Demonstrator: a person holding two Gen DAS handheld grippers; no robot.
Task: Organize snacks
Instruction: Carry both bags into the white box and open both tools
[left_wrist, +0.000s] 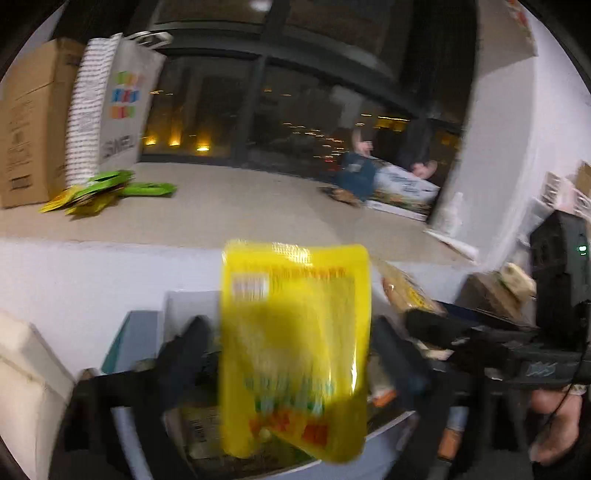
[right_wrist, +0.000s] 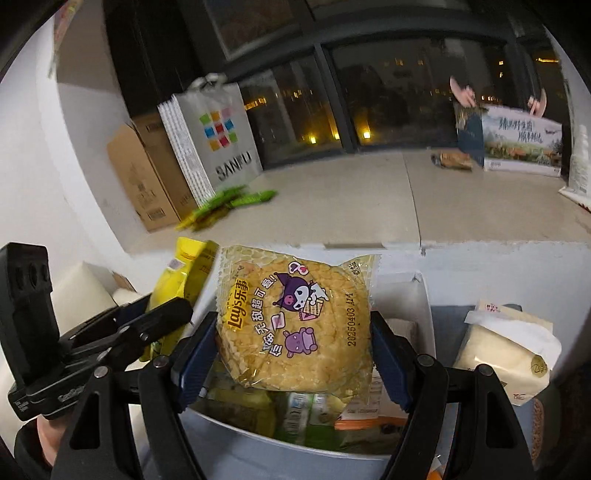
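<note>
My left gripper (left_wrist: 291, 332) is shut on a yellow snack pouch (left_wrist: 295, 347) and holds it upright above a white bin (left_wrist: 388, 424) of snacks; it also shows in the right wrist view (right_wrist: 181, 280). My right gripper (right_wrist: 293, 325) is shut on a clear Lay's crisp packet (right_wrist: 295, 325) with a purple cartoon, held above the same bin (right_wrist: 258, 443). The right gripper also shows at the right of the left wrist view (left_wrist: 424, 317), and the left gripper at the left of the right wrist view (right_wrist: 162, 314).
A stone window ledge (right_wrist: 351, 192) runs behind, with green and yellow packets (right_wrist: 229, 203), a SANFU bag (right_wrist: 218, 136), a cardboard box (right_wrist: 147, 177) and a printed carton (right_wrist: 517, 144). A tissue pack (right_wrist: 506, 354) lies at the right.
</note>
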